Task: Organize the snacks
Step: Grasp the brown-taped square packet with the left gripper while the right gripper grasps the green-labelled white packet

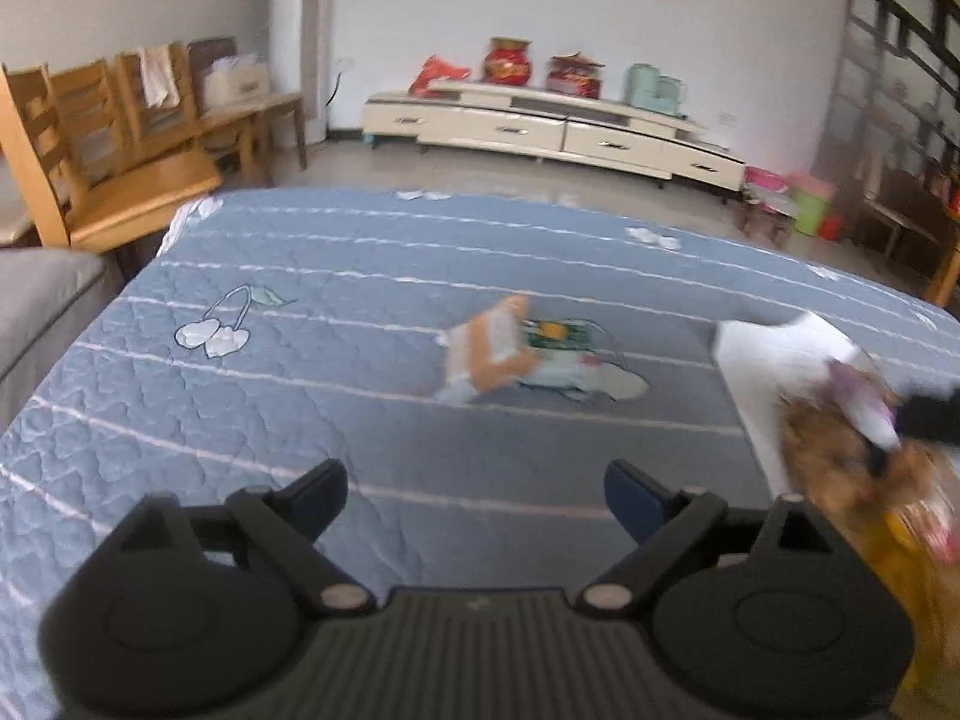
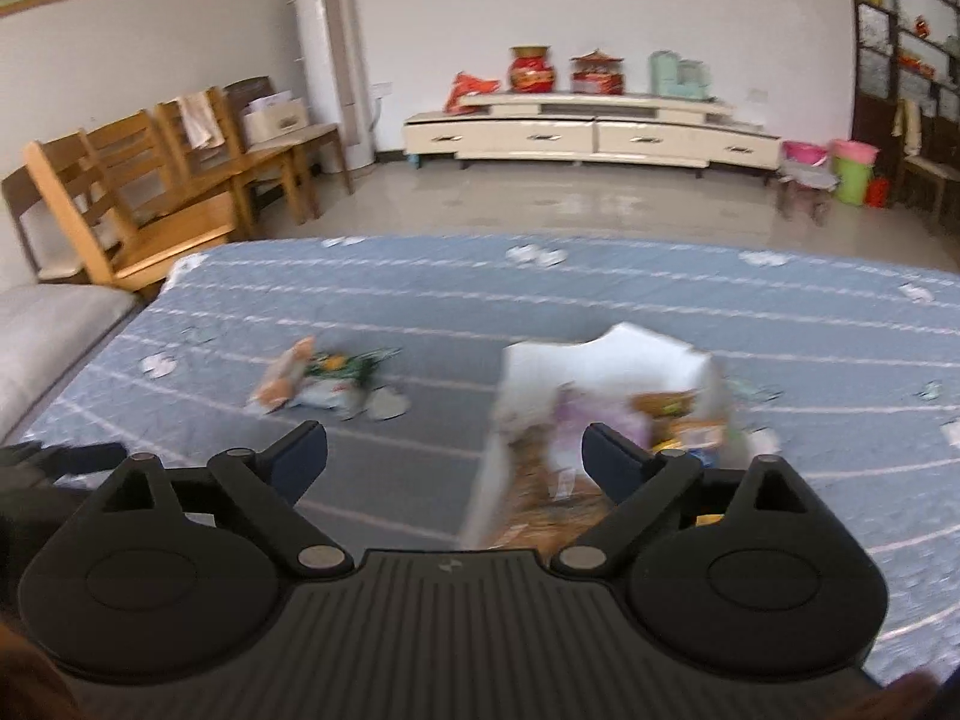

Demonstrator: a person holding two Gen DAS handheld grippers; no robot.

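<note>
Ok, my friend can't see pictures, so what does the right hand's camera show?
The open right gripper hangs over a blue quilt, holding nothing. Just ahead sits a white box full of snack packets, with a few more snack packets lying loose to its left. Behind are wooden chairs and a long cream cabinet.

Both views are evenly lit by soft, diffuse daylight; no hard shadows fall on the blue quilted cover (image 1: pixel 252 420), and only faint shade sits beneath each tool body. The glossy floor (image 2: pixel 576 204) far ahead of the right gripper (image 2: pixel 455 447) carries pale reflected glare. Motion blur smears both pictures. It is strongest on the white container (image 2: pixel 606 360) directly ahead of the right gripper, whose contents are unreadable, and on the snack packets (image 1: pixel 516 354) ahead of the left gripper (image 1: pixel 476 495). The gripper bodies stay sharp. Fisheye distortion bends the far wall and the cover's edges, and the upper corners vignette to black.
</note>
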